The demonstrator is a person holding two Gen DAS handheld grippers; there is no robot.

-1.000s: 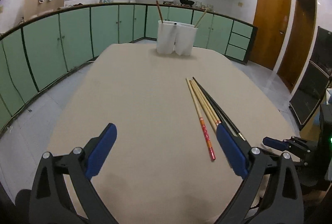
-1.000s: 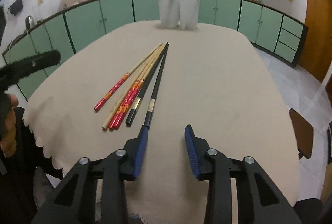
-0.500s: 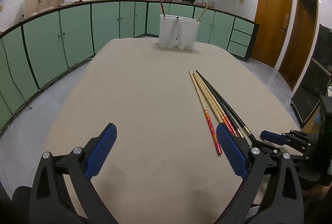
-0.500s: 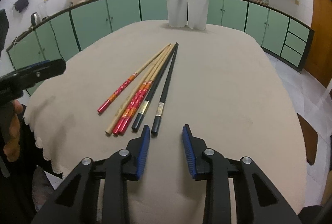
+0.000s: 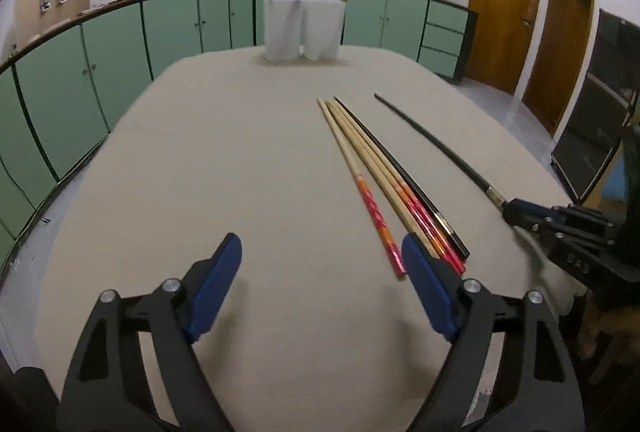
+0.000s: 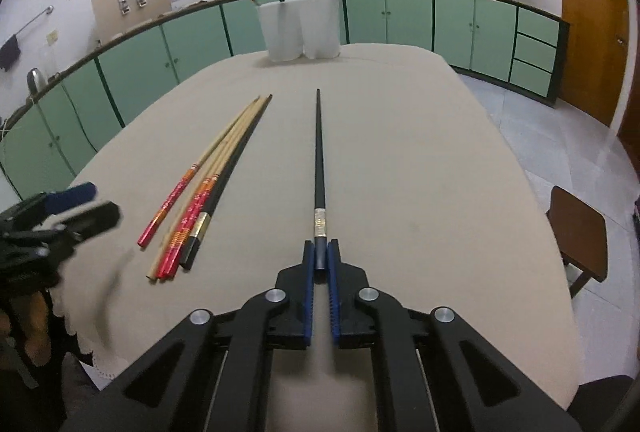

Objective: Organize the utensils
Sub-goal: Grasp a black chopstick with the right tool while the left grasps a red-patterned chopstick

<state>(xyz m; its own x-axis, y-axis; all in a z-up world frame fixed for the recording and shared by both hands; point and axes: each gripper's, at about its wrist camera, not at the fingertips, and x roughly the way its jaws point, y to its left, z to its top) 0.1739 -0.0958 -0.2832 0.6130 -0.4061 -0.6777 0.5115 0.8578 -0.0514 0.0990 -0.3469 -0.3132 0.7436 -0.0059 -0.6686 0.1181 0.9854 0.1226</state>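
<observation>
Right gripper (image 6: pixel 320 264) clamps the black chopstick (image 6: pixel 319 160) by its butt end. Left gripper (image 5: pixel 320 264) hangs wide open beside the remaining chopsticks (image 5: pixel 384 184) on the table (image 5: pixel 224 160).

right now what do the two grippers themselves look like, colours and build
Both match: the left gripper and right gripper have black angular plastic frames with triangular cut-outs, silver round pivot bolts, and blue ribbed pads lining each finger. No cables or sleeves show. Small white lettering sits on the right gripper's body in the left view, too blurred to read.
</observation>
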